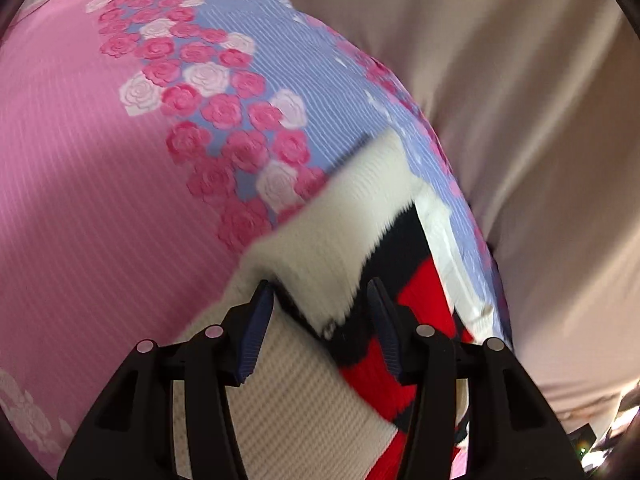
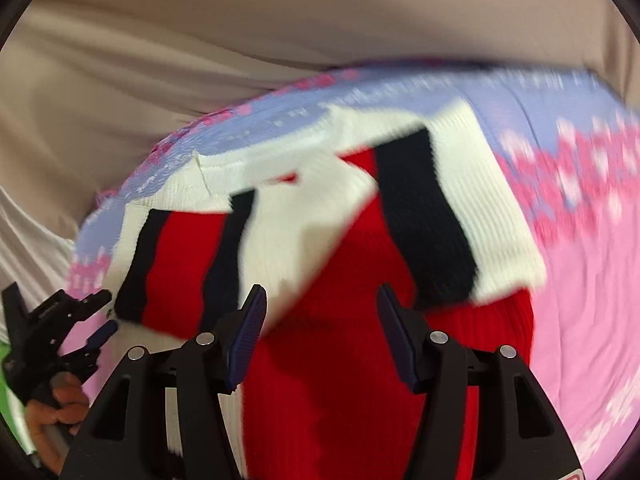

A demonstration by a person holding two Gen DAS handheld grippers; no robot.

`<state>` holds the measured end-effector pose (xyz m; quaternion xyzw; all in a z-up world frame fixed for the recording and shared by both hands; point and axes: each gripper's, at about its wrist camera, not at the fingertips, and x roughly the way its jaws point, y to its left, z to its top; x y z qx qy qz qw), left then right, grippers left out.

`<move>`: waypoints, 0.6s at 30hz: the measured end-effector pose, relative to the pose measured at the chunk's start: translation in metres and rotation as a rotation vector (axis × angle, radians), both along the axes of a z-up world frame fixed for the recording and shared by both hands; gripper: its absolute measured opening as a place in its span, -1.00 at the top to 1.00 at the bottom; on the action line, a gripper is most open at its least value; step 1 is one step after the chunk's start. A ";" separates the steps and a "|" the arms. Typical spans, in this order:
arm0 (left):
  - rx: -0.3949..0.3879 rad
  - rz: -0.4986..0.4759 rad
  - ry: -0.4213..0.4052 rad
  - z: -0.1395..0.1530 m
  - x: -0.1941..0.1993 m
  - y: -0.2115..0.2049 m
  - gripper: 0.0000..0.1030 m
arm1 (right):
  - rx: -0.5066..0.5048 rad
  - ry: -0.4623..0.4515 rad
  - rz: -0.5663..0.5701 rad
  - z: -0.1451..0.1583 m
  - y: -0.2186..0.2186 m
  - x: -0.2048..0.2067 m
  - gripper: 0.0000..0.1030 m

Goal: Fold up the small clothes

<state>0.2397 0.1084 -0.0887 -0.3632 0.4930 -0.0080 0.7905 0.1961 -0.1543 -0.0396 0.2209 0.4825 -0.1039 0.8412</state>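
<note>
Inventory of the bed, taken left to right, every place given against the knitted sweater.

Item — floral bedsheet [image 1: 80, 184]: pink ground with a band of roses on lilac. It runs out to the left of the sweater and beneath it, serving as the folding surface.

Item — left gripper [image 1: 322, 300]: hovers low over the sweater's near white edge, jaws set wide with nothing between the blue pads [image 1: 256, 336]. My guess is it hangs there to take up a fresh edge or corner. In the right wrist view the same gripper [image 2: 106, 316] sits just off the sweater's left corner, the person's hand [image 2: 56, 404] round its handle.

Item — sweater [image 2: 352, 320]: the task's garment, ribbed knit in red, black and white stripes. It lies flat on the sheet, with a white-and-black flap [image 2: 304, 232] laid over the red body — seemingly a sleeve or side turned inward, so the fold looks partly made. Blur hides exactly which part it is.

Item — right gripper [image 2: 322, 300]: poised above the red middle of the sweater, jaws likewise wide and gripping nothing, the cloth visible between them. Probably placed to press or to lift the next fold.

Item — beige drape [image 2: 280, 20]: hangs beyond the sweater's far edge, behind the bed.
</note>
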 end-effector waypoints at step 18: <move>0.062 -0.030 0.041 -0.006 0.007 -0.009 0.17 | 0.151 0.023 -0.224 -0.043 -0.078 -0.014 0.55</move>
